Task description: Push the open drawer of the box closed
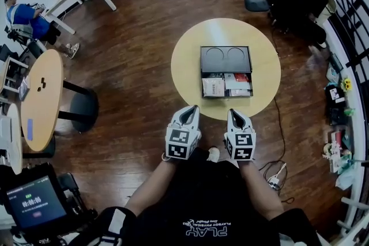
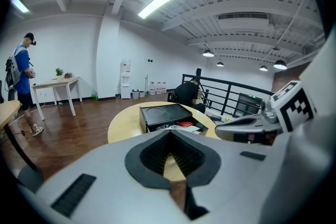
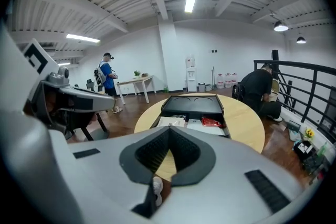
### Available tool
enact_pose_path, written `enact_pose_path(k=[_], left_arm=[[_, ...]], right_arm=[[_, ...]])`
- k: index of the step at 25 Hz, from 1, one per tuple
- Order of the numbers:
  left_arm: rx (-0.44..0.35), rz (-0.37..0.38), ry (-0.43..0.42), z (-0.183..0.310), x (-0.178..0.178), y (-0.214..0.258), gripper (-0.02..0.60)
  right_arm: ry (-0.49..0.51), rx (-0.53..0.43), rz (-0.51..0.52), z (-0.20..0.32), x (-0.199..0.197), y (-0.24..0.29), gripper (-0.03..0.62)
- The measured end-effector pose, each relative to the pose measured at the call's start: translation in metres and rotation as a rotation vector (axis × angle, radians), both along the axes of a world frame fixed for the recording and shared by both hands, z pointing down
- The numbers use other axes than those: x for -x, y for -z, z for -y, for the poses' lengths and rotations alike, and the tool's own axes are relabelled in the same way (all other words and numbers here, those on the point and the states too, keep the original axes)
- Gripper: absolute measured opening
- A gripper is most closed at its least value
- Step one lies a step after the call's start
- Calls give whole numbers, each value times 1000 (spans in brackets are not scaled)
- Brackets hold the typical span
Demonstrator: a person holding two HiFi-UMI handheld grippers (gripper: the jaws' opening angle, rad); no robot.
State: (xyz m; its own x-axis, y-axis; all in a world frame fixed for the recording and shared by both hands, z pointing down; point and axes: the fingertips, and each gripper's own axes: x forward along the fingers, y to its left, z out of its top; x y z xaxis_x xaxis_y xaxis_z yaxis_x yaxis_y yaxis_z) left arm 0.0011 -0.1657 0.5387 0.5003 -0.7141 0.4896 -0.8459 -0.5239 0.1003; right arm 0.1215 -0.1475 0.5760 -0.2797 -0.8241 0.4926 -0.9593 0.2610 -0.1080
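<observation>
Yellow table [image 1: 190, 60]: open drawer [image 1: 226, 96], packets [image 1: 213, 87] inside

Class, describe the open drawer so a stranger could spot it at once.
Find the round yellow table mid-room; a flat black box sits on it. The drawer juts from the box's side nearest the person wearing the camera, and unlike the bare black top, it shows white and red packets.

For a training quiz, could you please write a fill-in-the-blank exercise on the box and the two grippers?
1. The black box stands on a yellow table whose top is ___.
2. The box's drawer, facing the person, is ___.
3. The left gripper and right gripper each hold ___ between shut jaws.
Missing words: round; open; nothing.
</observation>
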Motion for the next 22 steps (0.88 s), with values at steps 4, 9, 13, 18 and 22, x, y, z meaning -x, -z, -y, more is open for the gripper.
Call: enact_pose_path(k=[4,9,13,18,22], left_arm=[[21,2,-10,15,3,-11,-3],[63,-5,-12,49,17,-39,-3],[65,14,-11,50,23,-48,-3],[77,26,-8,48,31,-53,-3],[72,31,-9,52,33,-51,-3]], right_arm=[[6,29,-17,13,5,-12,5],[-34,108,-88,49,10,-47,5],[-61,179,-148,49,3,-72,5],[-78,203,-191,52,-3,-91,5],[-81,218,-190,54,-5,-100,6]])
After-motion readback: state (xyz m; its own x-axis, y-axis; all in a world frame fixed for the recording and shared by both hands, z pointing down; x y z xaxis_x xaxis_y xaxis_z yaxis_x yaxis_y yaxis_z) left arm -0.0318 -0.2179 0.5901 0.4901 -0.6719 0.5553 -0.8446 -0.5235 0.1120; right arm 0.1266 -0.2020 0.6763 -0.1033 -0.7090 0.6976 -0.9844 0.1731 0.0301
